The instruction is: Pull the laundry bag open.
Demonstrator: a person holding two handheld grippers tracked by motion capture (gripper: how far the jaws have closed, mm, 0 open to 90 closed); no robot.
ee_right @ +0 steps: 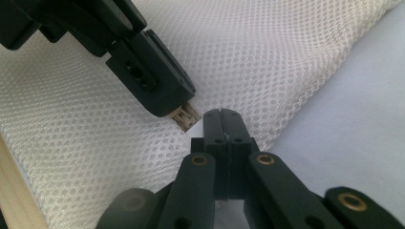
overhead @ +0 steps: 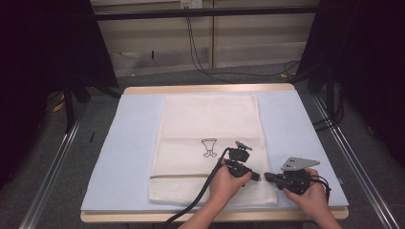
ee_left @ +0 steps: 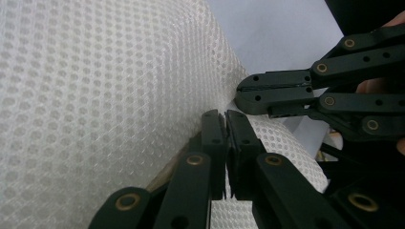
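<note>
Both forearms are coming in from the bottom edge, right of centre. The left gripper (overhead: pixel 255 176) is pointing toward the right of the frame, jaws pressed together — the right gripper (overhead: pixel 268 177) is facing it tip to tip, its jaws likewise clamped.

A mat (overhead: pixel 296 138) covers the counter (overhead: pixel 205 88), whose far edge shows behind it. A mesh laundry bag (overhead: pixel 210 129) lies flat on the middle of the mat, running from the far side to the near edge. A printed drawing (overhead: pixel 209 147) sits on the bag, nearer its front half. The left tool (overhead: pixel 258 177) rests over the bag's near right corner. The right tool (overhead: pixel 267 177) lies just to its right, at the bag's right edge, tip to tip with it.
</note>
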